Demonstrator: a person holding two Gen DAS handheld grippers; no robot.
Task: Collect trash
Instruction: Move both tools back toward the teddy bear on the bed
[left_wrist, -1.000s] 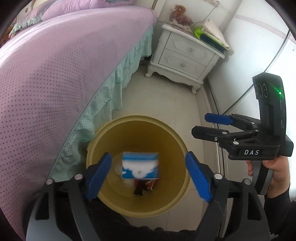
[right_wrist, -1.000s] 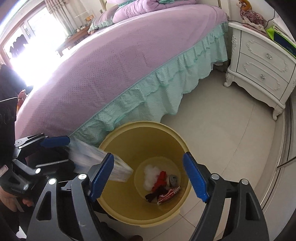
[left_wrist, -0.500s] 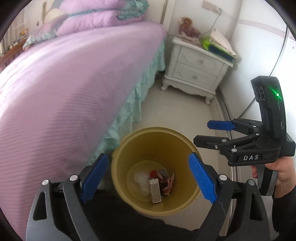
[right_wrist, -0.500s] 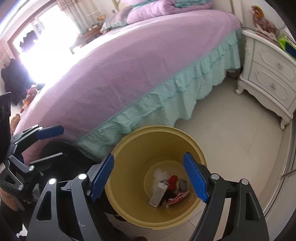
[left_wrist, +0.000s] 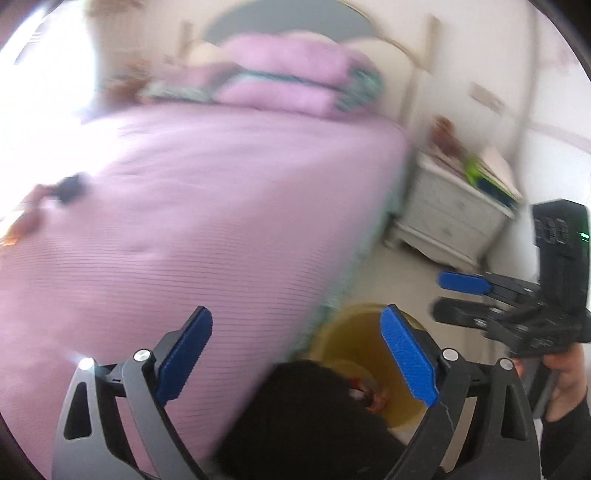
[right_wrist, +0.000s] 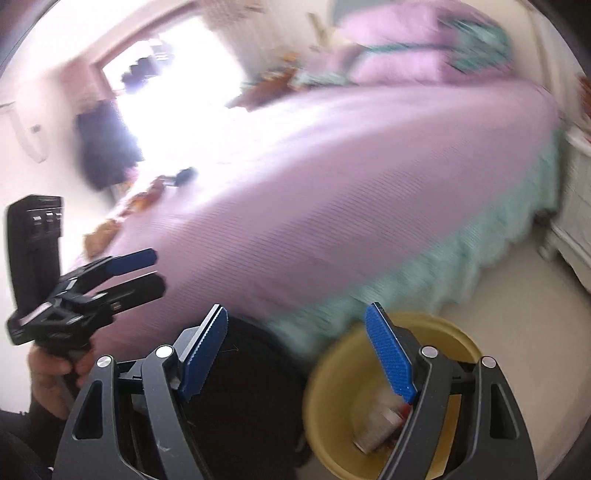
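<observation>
The yellow bin (left_wrist: 354, 317) stands on the floor beside the bed, low in both views, with its wall (right_wrist: 332, 387) close under my right gripper. In it lie a pale box (right_wrist: 376, 428) and red scraps (left_wrist: 373, 391). My left gripper (left_wrist: 295, 321) hangs over the bed's edge, its jaws opening with nothing between them; the right wrist view shows it at the left (right_wrist: 147, 271). My right gripper (right_wrist: 297, 314) is open and empty above the bin's left side, and appears at the right in the left wrist view (left_wrist: 458, 295). Both views are blurred.
A wide bed with a purple cover (left_wrist: 221, 221) and a teal frill (right_wrist: 424, 280) fills the middle. Small dark and orange things (left_wrist: 70, 188) lie at its far left. A white nightstand (left_wrist: 450, 210) stands at the right. A person's dark clothing (left_wrist: 303, 417) covers the lower middle.
The blue-and-white box dropped from between my left fingers into the bin. Both grippers then rose and tilted up, so the bin slid to the lower edge and the bed fills the views.
</observation>
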